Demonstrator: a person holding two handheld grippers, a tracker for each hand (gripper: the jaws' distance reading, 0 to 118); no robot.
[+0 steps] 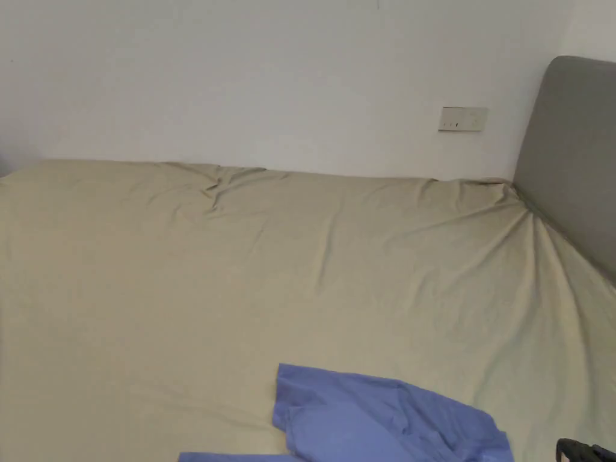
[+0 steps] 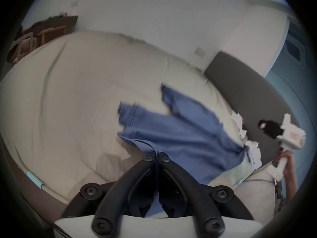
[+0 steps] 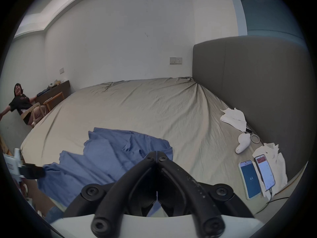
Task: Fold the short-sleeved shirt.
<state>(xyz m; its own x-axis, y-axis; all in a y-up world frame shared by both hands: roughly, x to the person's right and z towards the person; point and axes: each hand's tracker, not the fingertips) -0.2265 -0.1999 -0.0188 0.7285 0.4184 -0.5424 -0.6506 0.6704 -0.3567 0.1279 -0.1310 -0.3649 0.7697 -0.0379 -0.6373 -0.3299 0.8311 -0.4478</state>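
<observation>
Both tongs, left (image 2: 156, 155) and right (image 3: 156, 155), are clamped on the blue shirt's (image 2: 180, 135) edge, so they should draw apart evenly to spread it flat on the bed (image 1: 180, 271).

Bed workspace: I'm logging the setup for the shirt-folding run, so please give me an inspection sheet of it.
Surface: wrinkled beige bed sheet.
Job's things: blue short-sleeved shirt, crumpled at the near edge, not folded.
Clutter: two flat phones with lit screens, white crumpled cloths and a white handheld device, beside the grey padded headboard.
Grippers: left tongs shut on the shirt's edge; right tongs shut, nothing between them.
Cables: thin dark cable by the phones.
Surroundings: white wall socket; person seated on a wooden chair.
</observation>
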